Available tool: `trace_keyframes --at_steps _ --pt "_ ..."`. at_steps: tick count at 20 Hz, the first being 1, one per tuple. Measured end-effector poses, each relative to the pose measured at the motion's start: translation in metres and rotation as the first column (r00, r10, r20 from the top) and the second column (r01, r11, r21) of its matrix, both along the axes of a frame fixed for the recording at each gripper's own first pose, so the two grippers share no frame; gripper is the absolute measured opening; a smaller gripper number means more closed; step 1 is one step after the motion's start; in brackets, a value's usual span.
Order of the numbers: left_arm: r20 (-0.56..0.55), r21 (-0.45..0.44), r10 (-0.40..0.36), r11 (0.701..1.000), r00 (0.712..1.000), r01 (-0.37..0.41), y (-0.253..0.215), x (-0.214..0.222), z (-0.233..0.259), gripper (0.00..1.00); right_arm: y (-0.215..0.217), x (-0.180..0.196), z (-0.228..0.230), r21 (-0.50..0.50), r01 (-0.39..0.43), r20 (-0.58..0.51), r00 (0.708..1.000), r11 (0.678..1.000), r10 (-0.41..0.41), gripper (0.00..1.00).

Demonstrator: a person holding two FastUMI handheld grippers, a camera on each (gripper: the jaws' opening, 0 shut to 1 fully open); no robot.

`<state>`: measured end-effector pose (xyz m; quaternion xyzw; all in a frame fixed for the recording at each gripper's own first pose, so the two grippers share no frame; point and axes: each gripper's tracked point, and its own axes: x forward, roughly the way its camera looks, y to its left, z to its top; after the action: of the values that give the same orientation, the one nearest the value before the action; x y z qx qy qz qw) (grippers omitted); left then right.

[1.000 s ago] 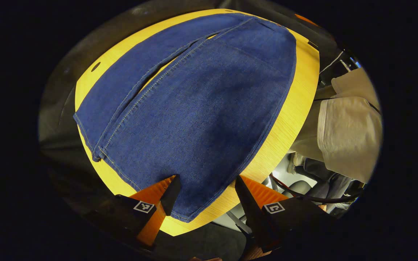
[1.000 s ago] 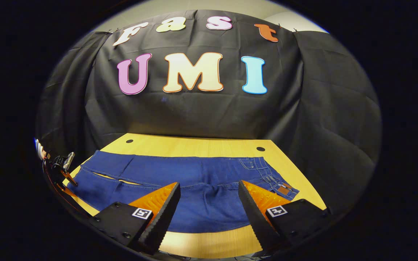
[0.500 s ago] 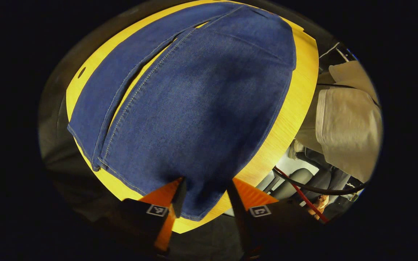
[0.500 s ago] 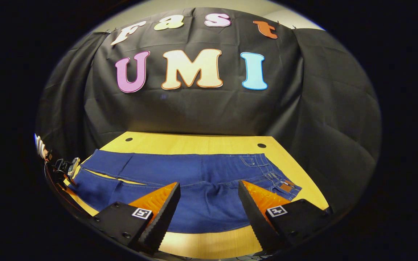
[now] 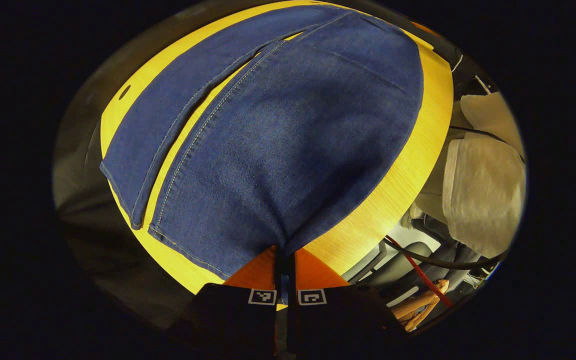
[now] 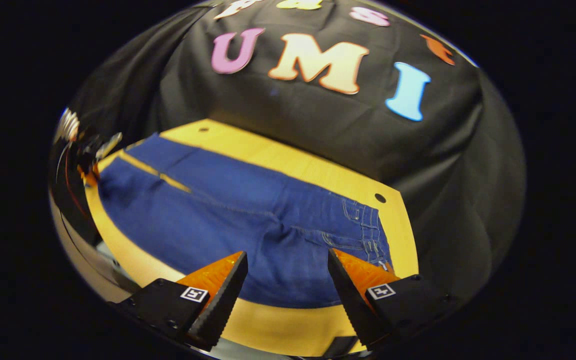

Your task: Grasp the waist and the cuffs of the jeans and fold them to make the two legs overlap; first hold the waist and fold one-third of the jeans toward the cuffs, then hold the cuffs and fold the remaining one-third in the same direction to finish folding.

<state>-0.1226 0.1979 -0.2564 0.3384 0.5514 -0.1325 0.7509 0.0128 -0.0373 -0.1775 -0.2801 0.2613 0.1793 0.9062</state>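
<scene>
In the left gripper view, the jeans point(image 5: 268, 130) were spread flat across the yellow table point(image 5: 398, 190), filling the upper centre of the frame, and a corner of the near leg's cuff was pinched at the bottom centre by the left gripper point(image 5: 285, 260), its jaws closed on the denim. In the right gripper view, the jeans point(image 6: 238, 220) lay across the middle, waist at the right, while the right gripper point(image 6: 288, 280) was held at the bottom with jaws wide apart, nothing between them.
</scene>
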Motion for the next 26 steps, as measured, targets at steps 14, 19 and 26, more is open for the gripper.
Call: trace_keyframes --at_steps 14,19,26 --pt "-0.008 0.037 0.130 0.991 0.992 -0.129 -0.001 0.000 -0.002 0.00 -0.116 0.020 -0.126 -0.294 -0.490 -0.592 0.767 0.821 0.246 1.00" --pt "-0.007 0.042 0.149 0.988 0.989 -0.149 0.000 -0.001 -0.002 0.00 -0.113 0.020 -0.128 -0.255 -0.516 -0.664 0.708 0.818 0.240 0.92" --pt "-0.016 0.035 0.159 0.987 0.987 -0.158 -0.002 -0.001 -0.003 0.00 -0.112 0.041 -0.117 -0.279 -0.442 -0.650 0.740 0.853 0.171 0.60"
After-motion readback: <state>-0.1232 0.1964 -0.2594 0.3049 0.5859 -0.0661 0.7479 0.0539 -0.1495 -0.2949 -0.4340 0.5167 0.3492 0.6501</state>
